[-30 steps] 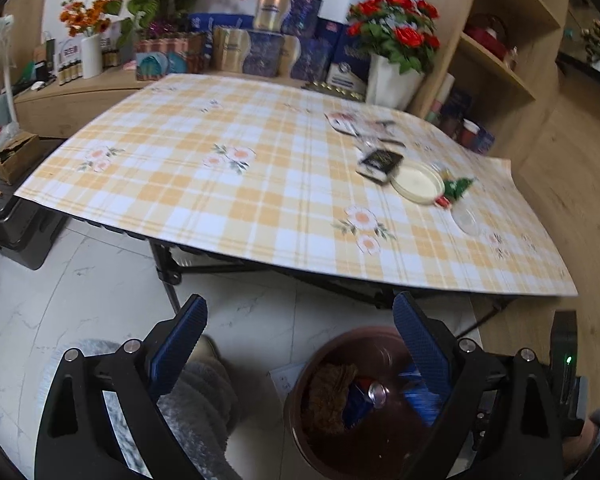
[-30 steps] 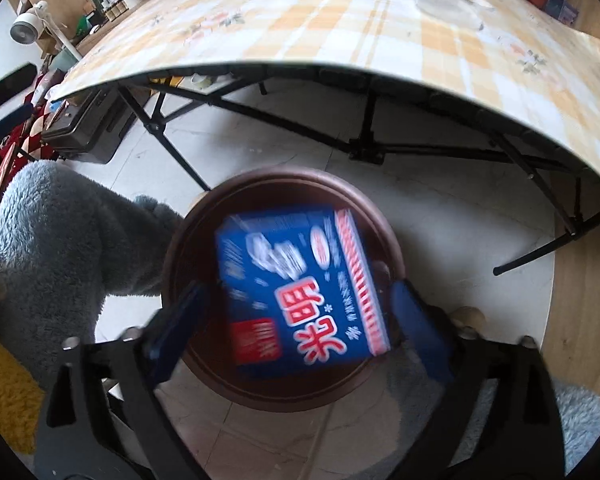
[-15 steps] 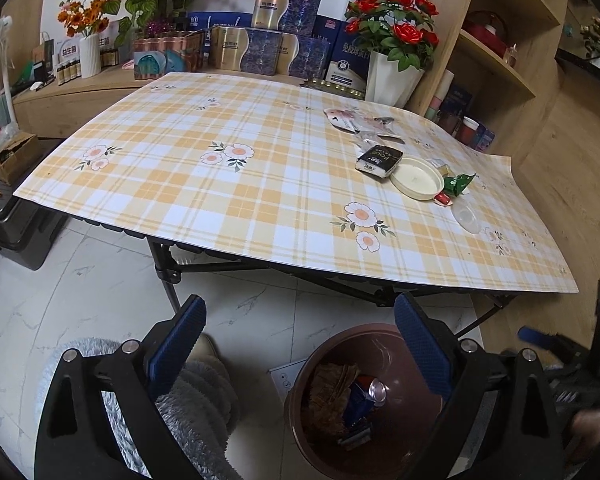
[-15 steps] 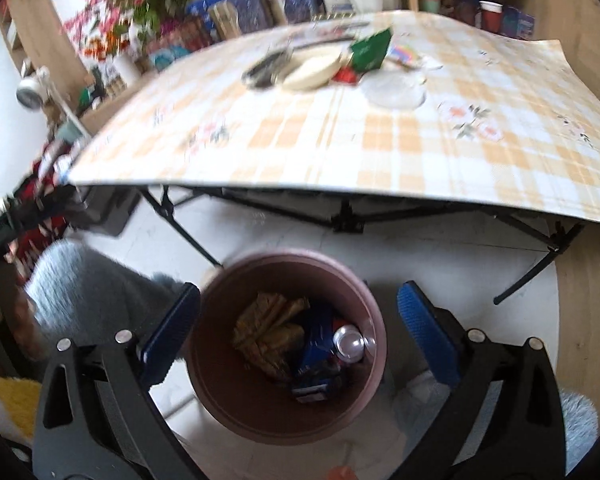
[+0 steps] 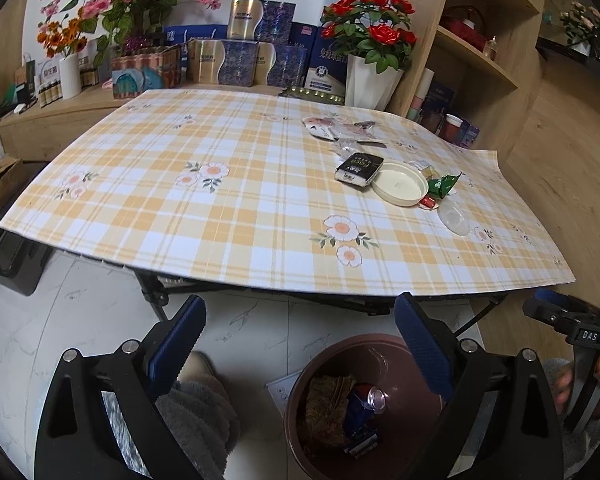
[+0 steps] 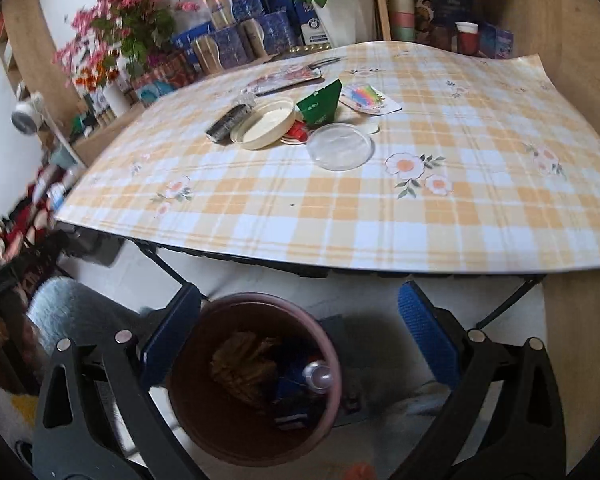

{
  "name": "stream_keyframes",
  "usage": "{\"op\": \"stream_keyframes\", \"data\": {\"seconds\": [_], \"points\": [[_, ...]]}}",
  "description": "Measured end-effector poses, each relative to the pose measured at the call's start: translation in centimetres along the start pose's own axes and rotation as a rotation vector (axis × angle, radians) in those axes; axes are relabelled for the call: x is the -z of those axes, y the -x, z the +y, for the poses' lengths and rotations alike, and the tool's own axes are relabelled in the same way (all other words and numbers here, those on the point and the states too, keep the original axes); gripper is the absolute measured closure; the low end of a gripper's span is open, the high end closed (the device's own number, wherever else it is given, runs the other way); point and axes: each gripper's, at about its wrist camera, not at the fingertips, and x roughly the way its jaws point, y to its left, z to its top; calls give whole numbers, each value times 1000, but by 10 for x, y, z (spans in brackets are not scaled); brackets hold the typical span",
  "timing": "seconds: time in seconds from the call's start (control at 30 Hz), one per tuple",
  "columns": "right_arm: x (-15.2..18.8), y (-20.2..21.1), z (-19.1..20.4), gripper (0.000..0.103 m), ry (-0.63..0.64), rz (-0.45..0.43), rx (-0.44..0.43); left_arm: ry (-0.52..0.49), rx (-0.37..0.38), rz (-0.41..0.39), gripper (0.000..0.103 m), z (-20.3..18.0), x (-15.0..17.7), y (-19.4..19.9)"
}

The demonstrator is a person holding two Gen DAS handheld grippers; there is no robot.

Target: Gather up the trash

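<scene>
Both tools hang low in front of the desk (image 5: 260, 216), each with its blue pads spread wide and nothing between them. The left tool (image 5: 300, 344) sits over the tiled floor, with the brown bin (image 5: 404, 432) just under its right pad. The right tool (image 6: 300, 332) hangs above the same bin (image 6: 204, 412), its left pad close to the rim.

Inside the bin lie a crumpled brown wrapper (image 5: 324, 400), a drink can (image 5: 374, 396) and blue packaging (image 5: 356, 412).

On the checked cloth, toward the right side of the desk, more trash is bunched together: a black packet (image 5: 358, 168) touching a cream lid (image 5: 400, 184), a green wrapper (image 5: 444, 186) just beside the lid, a small red scrap (image 5: 427, 201) at its edge, and a clear plastic lid (image 5: 454, 218) nearer the front. From the right camera the clear lid (image 6: 340, 146) lies in front of the cream one (image 6: 266, 122), with a colourful card (image 6: 366, 96) behind the green wrapper (image 6: 320, 102). A flat printed pouch (image 5: 324, 126) lies further back.

Flower pots and stacked boxes stand behind the desk.
</scene>
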Motion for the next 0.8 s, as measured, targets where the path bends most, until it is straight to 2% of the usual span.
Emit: {"op": "stream_keyframes", "data": {"seconds": [0.1, 0.33, 0.6, 0.8], "points": [[-10, -5, -5, 6, 76, 5, 95, -18, 0, -17, 10, -2, -6, -2], [-51, -27, -23, 6, 145, -15, 157, -36, -7, -29, 10, 0, -20, -13], [-92, -86, -22, 7, 201, 54, 134, -24, 0, 9, 10, 0, -23, -33], [-109, -120, -28, 17, 123, 86, 109, -24, -6, 35, 10, 2, -23, -45]]}}
